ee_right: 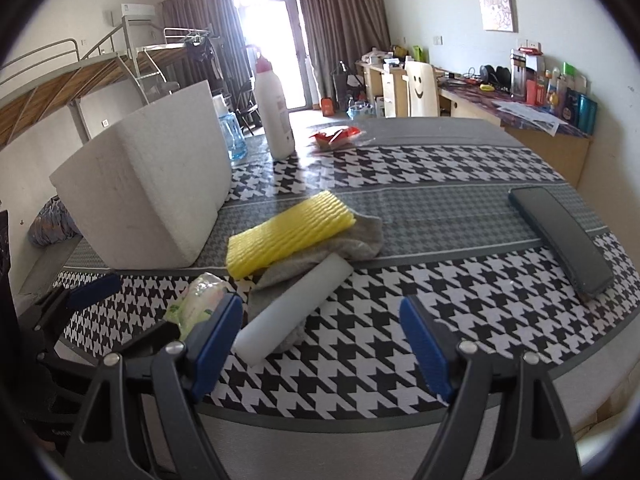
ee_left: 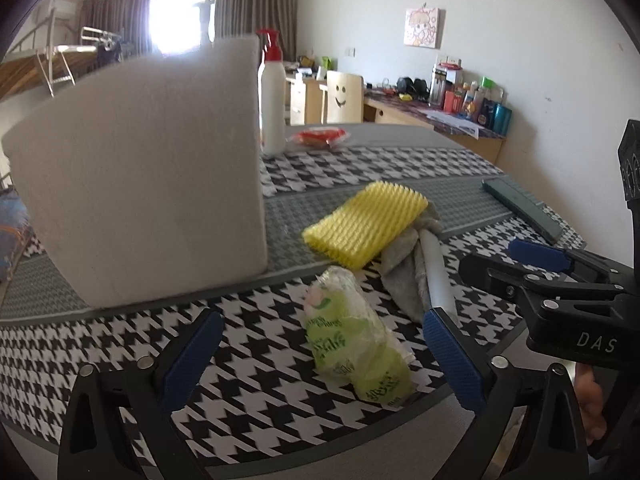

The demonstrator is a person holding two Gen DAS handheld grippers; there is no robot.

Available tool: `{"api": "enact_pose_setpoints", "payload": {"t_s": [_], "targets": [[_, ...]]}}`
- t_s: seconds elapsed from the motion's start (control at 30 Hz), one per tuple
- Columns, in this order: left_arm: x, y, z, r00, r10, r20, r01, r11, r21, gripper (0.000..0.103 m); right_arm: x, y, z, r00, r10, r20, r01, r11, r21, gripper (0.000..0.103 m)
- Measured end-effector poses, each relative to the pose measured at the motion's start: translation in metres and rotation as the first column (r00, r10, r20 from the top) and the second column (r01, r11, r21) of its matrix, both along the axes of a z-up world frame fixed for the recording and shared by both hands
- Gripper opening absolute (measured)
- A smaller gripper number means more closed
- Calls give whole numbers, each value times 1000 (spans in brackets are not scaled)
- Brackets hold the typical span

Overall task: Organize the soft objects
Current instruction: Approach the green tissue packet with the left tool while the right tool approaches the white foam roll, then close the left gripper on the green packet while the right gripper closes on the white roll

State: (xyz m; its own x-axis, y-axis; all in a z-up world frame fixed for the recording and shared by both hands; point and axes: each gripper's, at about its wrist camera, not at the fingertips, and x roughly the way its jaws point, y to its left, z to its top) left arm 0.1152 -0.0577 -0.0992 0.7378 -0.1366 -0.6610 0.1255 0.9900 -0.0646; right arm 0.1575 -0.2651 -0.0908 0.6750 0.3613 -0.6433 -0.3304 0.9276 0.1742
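Observation:
A big white foam block (ee_left: 140, 176) (ee_right: 148, 192) stands at the left of the houndstooth tablecloth (ee_left: 248, 364). Beside it a yellow foam net (ee_left: 364, 224) (ee_right: 288, 232) lies on a grey cloth (ee_left: 404, 280) (ee_right: 352, 240). A white foam tube (ee_left: 438, 276) (ee_right: 292, 308) rests on that cloth. My left gripper (ee_left: 320, 356) is open, and a green plastic-wrapped soft pack (ee_left: 356, 340) (ee_right: 200, 300) lies untouched between its fingers. My right gripper (ee_right: 320, 344) is open just behind the near end of the tube, which lies close to its left finger.
At the back stand a white pump bottle (ee_left: 272, 108) (ee_right: 276, 112) and a red packet (ee_left: 320, 138) (ee_right: 336, 136). A dark phone (ee_left: 520, 208) (ee_right: 560, 236) lies at the right. The two grippers hang side by side over the table's near edge (ee_right: 360, 420).

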Motion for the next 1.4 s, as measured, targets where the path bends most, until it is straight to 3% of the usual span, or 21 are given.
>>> {"api": "enact_pose_setpoints", "payload": {"t_s": [0.27,0.37,0.57,0.73,1.07,1.2,1.33,1.4], "targets": [[3,-8,-8,999,-22,-37,22,1000,-3,95,2,0,-5,1000,5,-29,-5,1000,4,84],[5,-10,-12,998,-20,-52,21,1000,10,88,4,0,-8,999,11,-50,-11,1000,16,84],[7,-9,-18,998,-10,-67,11,1000,18,86,8,2,-11,997,20,-79,-18,999,27,84],[10,-9,-21,997,-8,-81,10,1000,27,78,10,7,-16,995,30,-100,-27,999,32,84],[7,-9,-22,998,-22,-64,25,999,48,52,12,14,-24,988,65,-141,-58,997,52,64],[6,-9,-22,998,-30,-57,33,998,49,49,11,16,-25,985,75,-155,-68,996,51,45],[5,-10,-21,998,-34,-56,37,998,47,48,9,17,-26,985,75,-155,-69,997,42,39],[5,-11,-21,998,-38,-57,40,998,46,48,7,15,-24,986,75,-149,-69,997,46,31]]}}
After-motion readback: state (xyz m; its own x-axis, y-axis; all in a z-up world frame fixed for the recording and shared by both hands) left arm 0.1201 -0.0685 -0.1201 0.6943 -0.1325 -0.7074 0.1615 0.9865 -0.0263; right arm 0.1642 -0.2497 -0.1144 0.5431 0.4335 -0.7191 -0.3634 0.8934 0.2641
